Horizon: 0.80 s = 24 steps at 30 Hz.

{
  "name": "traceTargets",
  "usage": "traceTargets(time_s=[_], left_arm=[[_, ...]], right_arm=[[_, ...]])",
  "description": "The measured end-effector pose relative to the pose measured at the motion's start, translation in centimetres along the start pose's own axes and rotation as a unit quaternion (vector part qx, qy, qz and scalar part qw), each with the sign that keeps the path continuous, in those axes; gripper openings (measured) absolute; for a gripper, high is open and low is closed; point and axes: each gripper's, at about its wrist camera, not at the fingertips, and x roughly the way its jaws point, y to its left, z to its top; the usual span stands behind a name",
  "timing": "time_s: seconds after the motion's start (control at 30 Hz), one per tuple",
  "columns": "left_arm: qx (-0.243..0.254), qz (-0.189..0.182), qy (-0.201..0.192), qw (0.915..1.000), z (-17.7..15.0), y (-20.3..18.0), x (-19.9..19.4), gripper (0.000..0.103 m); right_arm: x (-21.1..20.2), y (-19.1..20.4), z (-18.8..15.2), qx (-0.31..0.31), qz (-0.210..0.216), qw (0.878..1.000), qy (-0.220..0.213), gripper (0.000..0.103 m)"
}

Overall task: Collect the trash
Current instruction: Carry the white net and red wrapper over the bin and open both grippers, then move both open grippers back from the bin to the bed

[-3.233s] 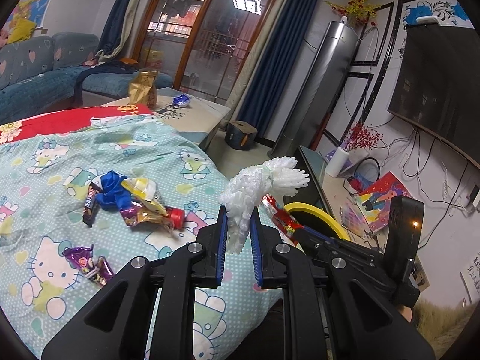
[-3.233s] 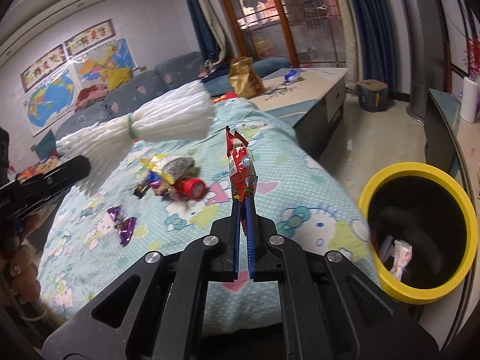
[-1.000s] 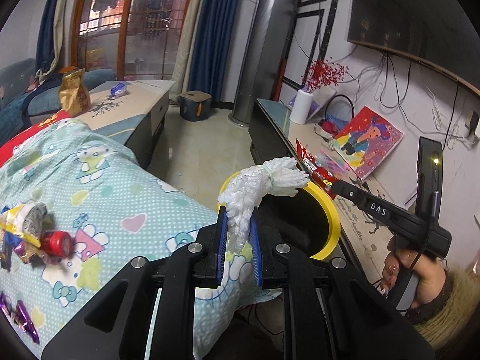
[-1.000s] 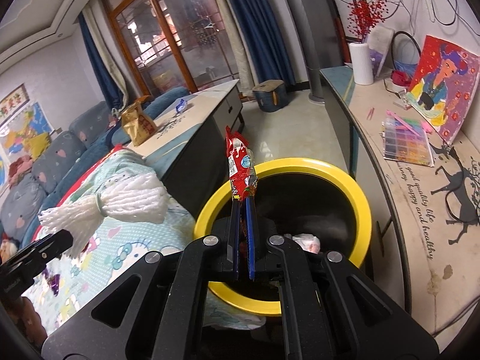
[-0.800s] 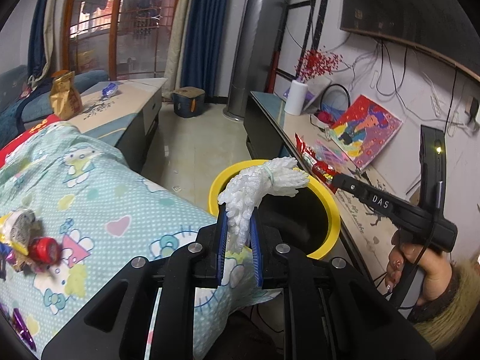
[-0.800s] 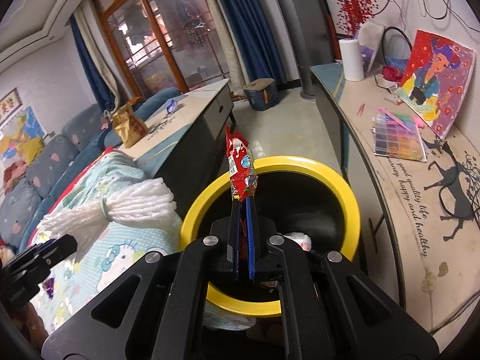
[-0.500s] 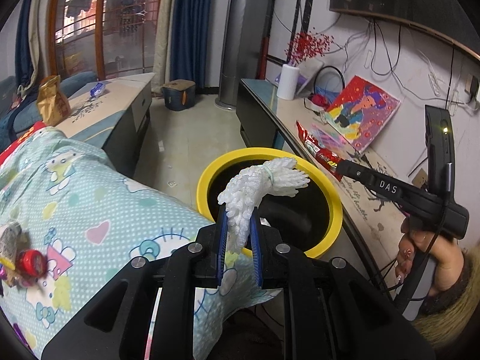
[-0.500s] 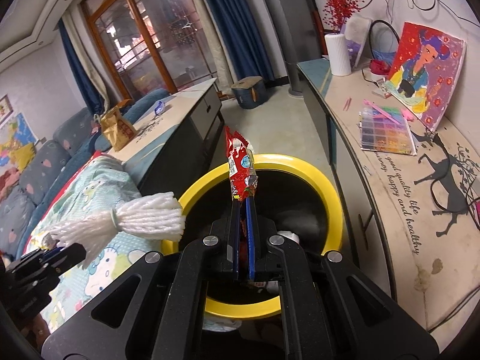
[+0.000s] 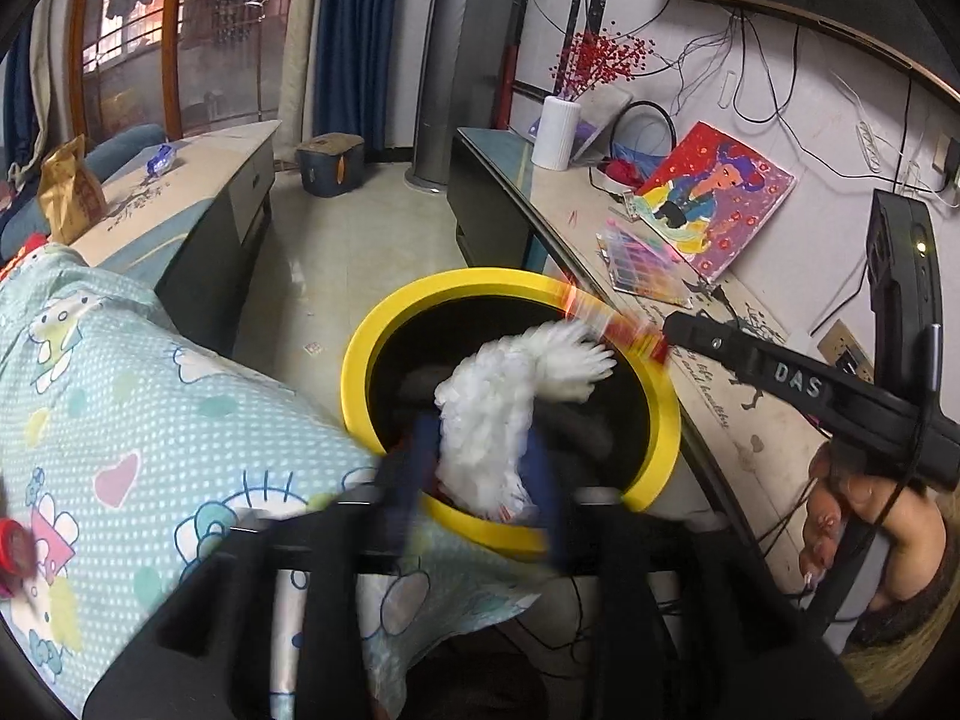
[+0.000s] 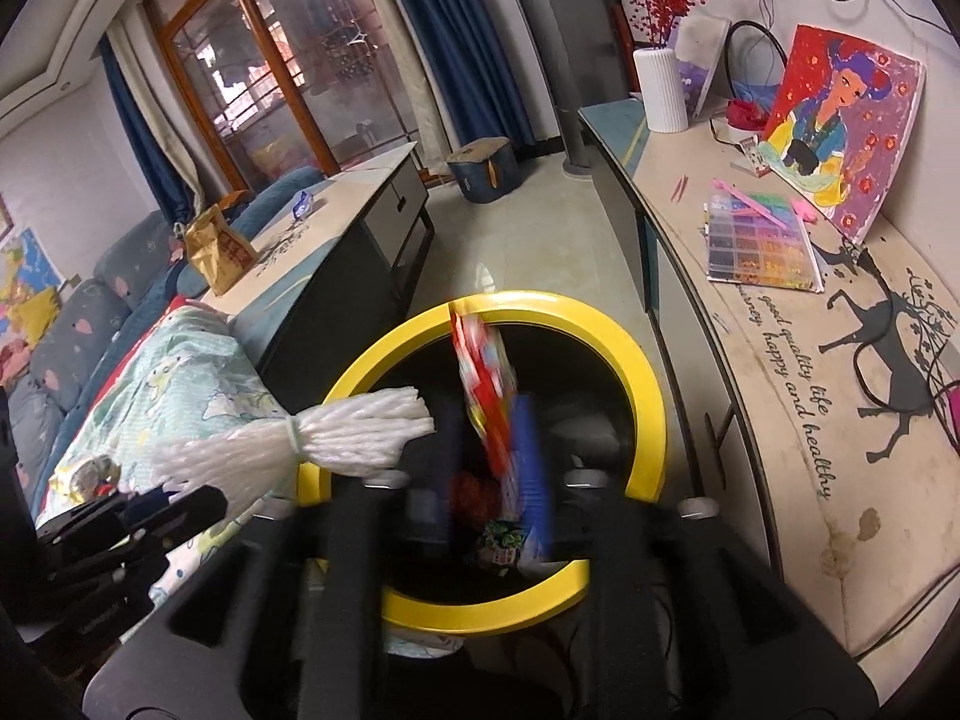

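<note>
**Both grippers over the yellow bin, fingers spread**

- Landmark: yellow-rimmed bin (image 9: 663, 420), seen on the floor between the bed (image 9: 120, 408) and the long bench (image 10: 798, 360).
- Left gripper (image 9: 480, 468): positioned at the near rim of the bin. Fingers are blurred but seen spread wide apart. White foam net (image 9: 498, 420) is seen between them, over the bin opening; whether it is touched by either finger cannot be told.
- Right gripper (image 10: 492, 468): positioned above the bin opening. Fingers are blurred, seen parted wide. Red snack wrapper (image 10: 483, 384) is seen upright between them, close against the right blue finger (image 10: 531, 456), over the bin interior; contact cannot be confirmed.
- In the right wrist view the foam net (image 10: 354, 432) is seen lying across the bin's bed-side rim, with the left gripper (image 10: 156, 510) just behind it.
- Trash is seen inside the bin: a small colourful wrapper (image 10: 501, 543) at the bottom.
- More wrappers (image 9: 12, 546) are left on the bed, well apart from the bin.
</note>
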Motion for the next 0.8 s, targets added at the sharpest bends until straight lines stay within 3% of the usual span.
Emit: traceTargets(time_s=[0.03, 0.1, 0.23, 0.47, 0.53, 0.8], left_arm=[[-0.004, 0.001, -0.003, 1.0000, 0.0, 0.1, 0.0, 0.064], [-0.008, 0.001, -0.007, 0.9999, -0.1, 0.2, -0.4, 0.065], [-0.013, 0.022, -0.024, 0.9994, -0.3, 0.5, -1.8, 0.084], [-0.040, 0.056, -0.056, 0.9961, -0.7, 1.8, -5.0, 0.093], [-0.048, 0.065, -0.063, 0.9947, -0.6, 2.2, -5.9, 0.094], [-0.074, 0.102, -0.098, 0.9872, -1.1, 4.3, -9.9, 0.094]], right_arm=[[0.0, 0.0, -0.1, 0.001, -0.002, 1.000, -0.002, 0.036], [0.0, 0.1, -0.1, 0.000, -0.002, 1.000, -0.001, 0.041], [-0.2, 0.2, -0.2, 0.003, -0.005, 1.000, -0.004, 0.048], [-0.7, 1.8, -0.2, -0.018, 0.010, 1.000, -0.010, 0.050], [-0.8, 2.4, -0.2, -0.026, 0.015, 0.999, -0.012, 0.057], [-1.9, 4.9, -0.3, -0.056, 0.037, 0.998, -0.021, 0.060]])
